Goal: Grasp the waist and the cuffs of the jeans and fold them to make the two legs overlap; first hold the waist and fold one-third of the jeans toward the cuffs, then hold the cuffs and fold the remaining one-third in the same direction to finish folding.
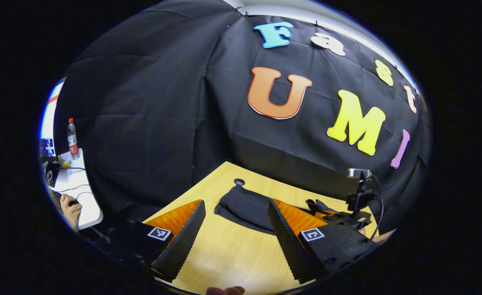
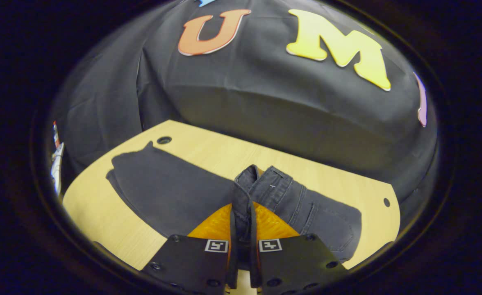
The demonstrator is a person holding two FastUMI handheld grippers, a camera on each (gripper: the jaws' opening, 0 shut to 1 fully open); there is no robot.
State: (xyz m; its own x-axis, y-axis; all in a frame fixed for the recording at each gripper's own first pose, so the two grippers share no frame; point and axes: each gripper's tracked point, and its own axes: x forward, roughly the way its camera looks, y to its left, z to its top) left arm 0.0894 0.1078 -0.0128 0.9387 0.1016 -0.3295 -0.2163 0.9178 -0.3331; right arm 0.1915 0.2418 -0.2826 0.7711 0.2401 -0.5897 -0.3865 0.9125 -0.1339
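Right gripper view: right claw (image 2: 243, 229) pinches jeans (image 2: 171, 192) waistband on table (image 2: 101, 213).

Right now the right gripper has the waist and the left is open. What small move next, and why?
Probably bring the open left gripper down onto the cuffs and close. The right gripper already pinches the waist, while the jeans lie flat on the table.

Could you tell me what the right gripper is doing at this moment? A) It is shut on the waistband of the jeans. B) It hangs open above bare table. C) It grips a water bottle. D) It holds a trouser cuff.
A: in the right gripper view, the right gripper has both jaws pressed on the raised waist of the jeans.
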